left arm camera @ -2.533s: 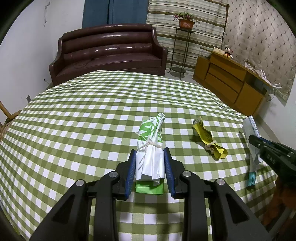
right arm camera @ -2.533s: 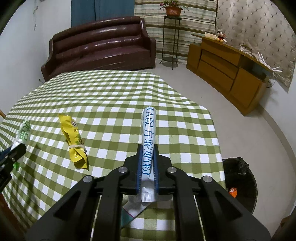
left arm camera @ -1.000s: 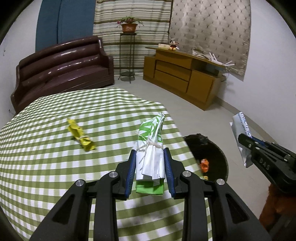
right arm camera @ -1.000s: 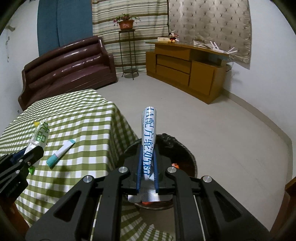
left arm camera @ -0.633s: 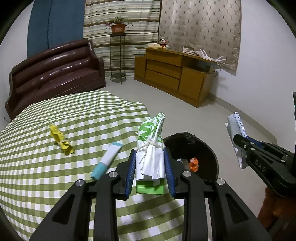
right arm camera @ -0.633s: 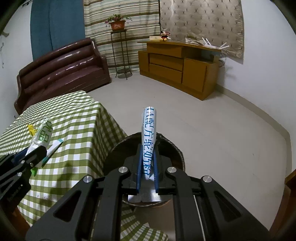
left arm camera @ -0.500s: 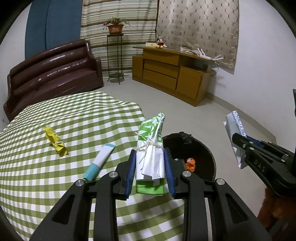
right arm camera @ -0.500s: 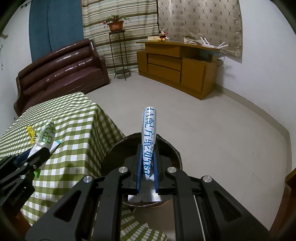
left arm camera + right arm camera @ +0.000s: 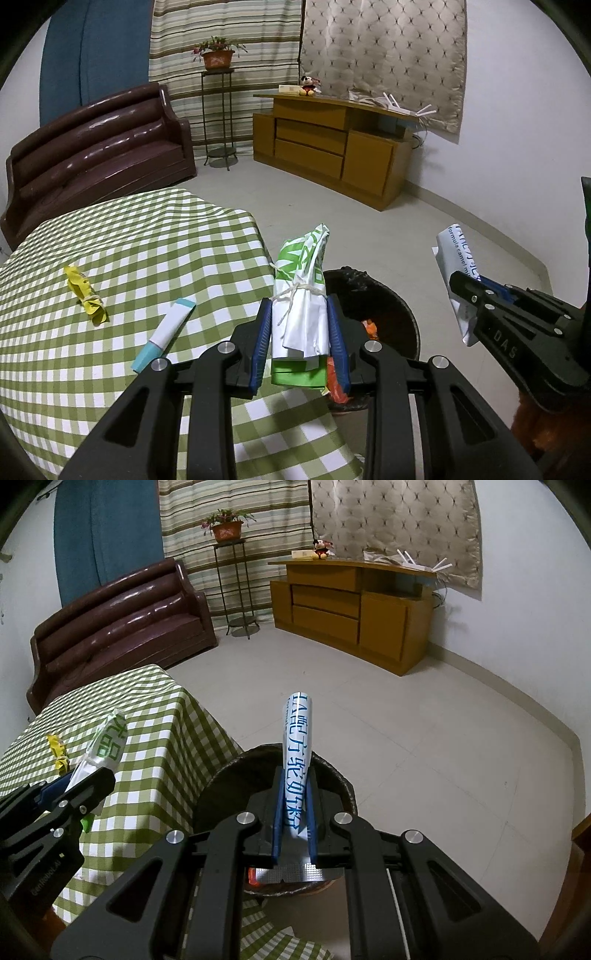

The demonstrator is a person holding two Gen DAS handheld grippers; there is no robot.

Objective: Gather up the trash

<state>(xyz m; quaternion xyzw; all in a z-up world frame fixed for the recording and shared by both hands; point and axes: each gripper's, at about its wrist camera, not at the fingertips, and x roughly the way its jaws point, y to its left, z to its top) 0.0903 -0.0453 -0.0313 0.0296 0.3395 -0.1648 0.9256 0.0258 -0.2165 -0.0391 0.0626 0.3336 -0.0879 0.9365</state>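
Note:
My left gripper point(image 9: 300, 314) is shut on a green-and-white wrapper bundle point(image 9: 301, 295) tied with string, held over the table's right edge beside the black trash bin point(image 9: 384, 314). My right gripper point(image 9: 294, 786) is shut on a rolled white packet with blue lettering point(image 9: 297, 746), held right above the bin point(image 9: 229, 786). Each gripper shows in the other's view: the right gripper point(image 9: 461, 291) at the right, the left gripper point(image 9: 92, 775) at the left. A yellow wrapper point(image 9: 85, 295) and a white-and-teal tube point(image 9: 164, 334) lie on the green checked tablecloth point(image 9: 147, 240).
The bin stands on the pale floor against the table's corner and holds some orange trash point(image 9: 369, 326). Farther back are a brown sofa point(image 9: 99, 147), a plant stand point(image 9: 218, 110) and a wooden sideboard point(image 9: 332, 147). Open floor point(image 9: 424, 738) lies right of the bin.
Both grippers have swung rightward off the table toward the bin, each still holding its piece. The bin has come closer and the white-and-teal tube has come into the left wrist view.

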